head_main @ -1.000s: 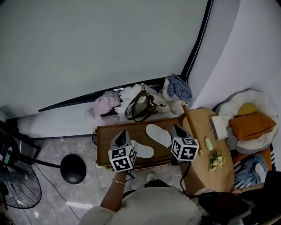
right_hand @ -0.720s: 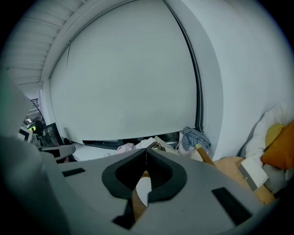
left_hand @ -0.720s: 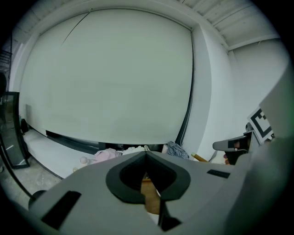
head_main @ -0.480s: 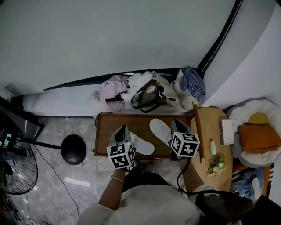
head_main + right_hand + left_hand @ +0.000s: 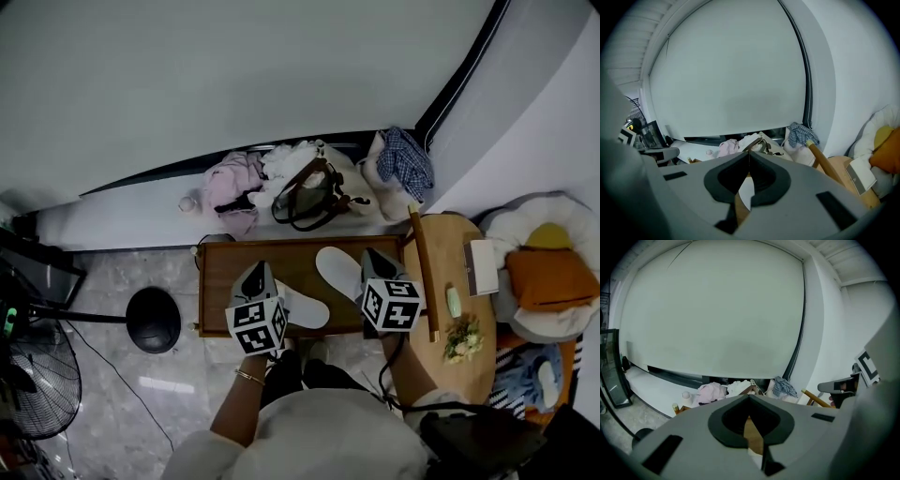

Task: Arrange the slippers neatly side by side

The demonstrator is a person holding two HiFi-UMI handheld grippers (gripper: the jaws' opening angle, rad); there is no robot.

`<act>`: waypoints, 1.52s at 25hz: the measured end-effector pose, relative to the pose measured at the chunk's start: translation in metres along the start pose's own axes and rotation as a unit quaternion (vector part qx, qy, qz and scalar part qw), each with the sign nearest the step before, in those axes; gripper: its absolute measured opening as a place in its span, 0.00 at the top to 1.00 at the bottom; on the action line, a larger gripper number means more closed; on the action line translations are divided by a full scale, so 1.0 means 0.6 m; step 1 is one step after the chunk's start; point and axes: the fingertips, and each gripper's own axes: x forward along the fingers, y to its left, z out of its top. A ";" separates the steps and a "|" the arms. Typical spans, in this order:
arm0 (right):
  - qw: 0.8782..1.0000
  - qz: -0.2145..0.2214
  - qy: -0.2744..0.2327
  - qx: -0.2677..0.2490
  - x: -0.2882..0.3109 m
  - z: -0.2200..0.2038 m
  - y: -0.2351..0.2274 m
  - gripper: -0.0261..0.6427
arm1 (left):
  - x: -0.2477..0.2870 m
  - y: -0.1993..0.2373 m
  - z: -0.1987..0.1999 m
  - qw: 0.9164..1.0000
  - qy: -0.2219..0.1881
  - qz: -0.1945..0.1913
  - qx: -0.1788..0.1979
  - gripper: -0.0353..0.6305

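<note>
Pale stone floor [image 5: 122, 281] meets a white wall, and a low wooden table [image 5: 220, 281] stands just in front of the wall. Behind it a heap of clothes [image 5: 230, 183] and a handbag [image 5: 309, 197] lie against the wall. A round wooden table [image 5: 469, 375] stands to the right.

We see two white slippers on the low table. The nearer slipper [image 5: 307, 309] lies close to the front edge, partly covered by the left gripper [image 5: 255, 279]. The farther slipper [image 5: 337, 272] lies beyond it and a little to the right, just beside the right gripper [image 5: 375, 261]. Both slippers slant across the table and sit staggered, one ahead of the other, so they do not form a level pair.

Each gripper hangs over the table and points forward and downward, one on either side of the slippers. In each gripper view the jaws meet at the tips. Only table wood and a sliver of white slipper show in the hollow behind them, so both grippers are closed and hold nothing.

We judge the task barely begun. Neither slipper is gripped, and the whole job remains: take hold of one, turn it and draw it level beside the other. Each gripper must spread its jaws before it can grasp.
</note>
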 end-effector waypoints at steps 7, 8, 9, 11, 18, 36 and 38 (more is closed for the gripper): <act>0.999 -0.013 0.029 0.011 0.012 -0.045 -0.010 0.91 | 0.017 -0.001 -0.043 0.999 0.035 -0.011 -0.002 0.93; 0.999 -0.015 0.034 0.012 0.013 -0.053 -0.012 0.91 | 0.019 -0.002 -0.051 0.999 0.041 -0.013 -0.001 0.93; 0.999 -0.017 0.039 0.013 0.015 -0.061 -0.015 0.91 | 0.022 -0.003 -0.058 0.999 0.046 -0.014 0.000 0.93; 0.998 -0.021 0.050 0.015 0.019 -0.077 -0.018 0.91 | 0.029 -0.004 -0.073 0.998 0.057 -0.018 0.002 0.93; 0.995 -0.029 0.092 0.027 0.027 -0.146 -0.029 0.91 | 0.044 -0.011 -0.138 0.994 0.103 -0.028 0.009 0.93; 0.991 0.004 0.133 -0.001 0.071 -0.193 -0.040 0.91 | 0.063 0.006 -0.190 0.991 0.134 -0.015 0.005 0.93; 0.990 0.008 0.140 -0.009 0.077 -0.198 -0.045 0.90 | 0.064 0.008 -0.194 0.991 0.136 -0.011 0.002 0.93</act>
